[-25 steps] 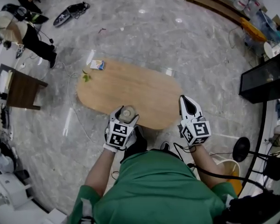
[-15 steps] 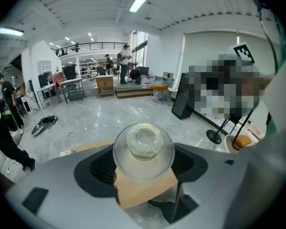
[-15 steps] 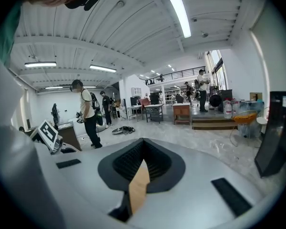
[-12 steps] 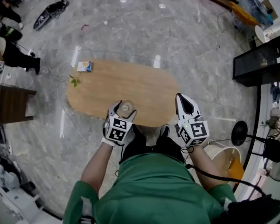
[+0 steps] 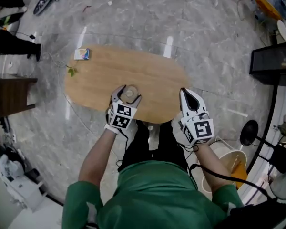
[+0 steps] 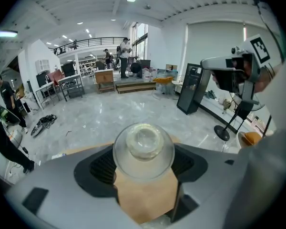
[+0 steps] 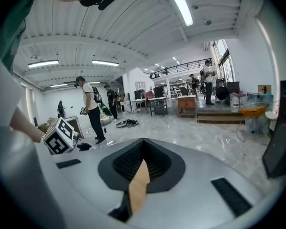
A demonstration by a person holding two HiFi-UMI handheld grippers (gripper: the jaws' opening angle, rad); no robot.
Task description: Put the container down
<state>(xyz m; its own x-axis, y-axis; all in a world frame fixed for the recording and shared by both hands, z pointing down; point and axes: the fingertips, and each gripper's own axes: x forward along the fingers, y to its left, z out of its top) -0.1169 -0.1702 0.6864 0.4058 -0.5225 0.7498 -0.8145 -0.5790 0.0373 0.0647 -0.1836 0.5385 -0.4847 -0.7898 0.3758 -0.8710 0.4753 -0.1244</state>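
A clear round glass container point(image 6: 143, 149) sits clamped between the jaws of my left gripper point(image 6: 144, 168). The head view shows the container point(image 5: 129, 93) held over the near edge of the oval wooden table point(image 5: 100, 82), with the left gripper point(image 5: 125, 98) shut on it. Whether its base touches the wood is hidden. My right gripper point(image 5: 189, 100) hangs at the table's near right edge with its jaws closed and nothing between them; in the right gripper view point(image 7: 139, 173) only a thin strip of tabletop shows through the gap.
A small blue-and-white box point(image 5: 81, 54) and a green leafy bit point(image 5: 71, 71) lie at the table's far left end. A dark wooden side table point(image 5: 12, 94) stands to the left. A black cabinet point(image 5: 274, 56), a fan stand point(image 5: 250, 132) and a bucket point(image 5: 231, 168) are at right.
Both grippers have moved forward over the table's near edge, the left one carrying the container with it. The head view has shifted, so the table sits higher and nearer.
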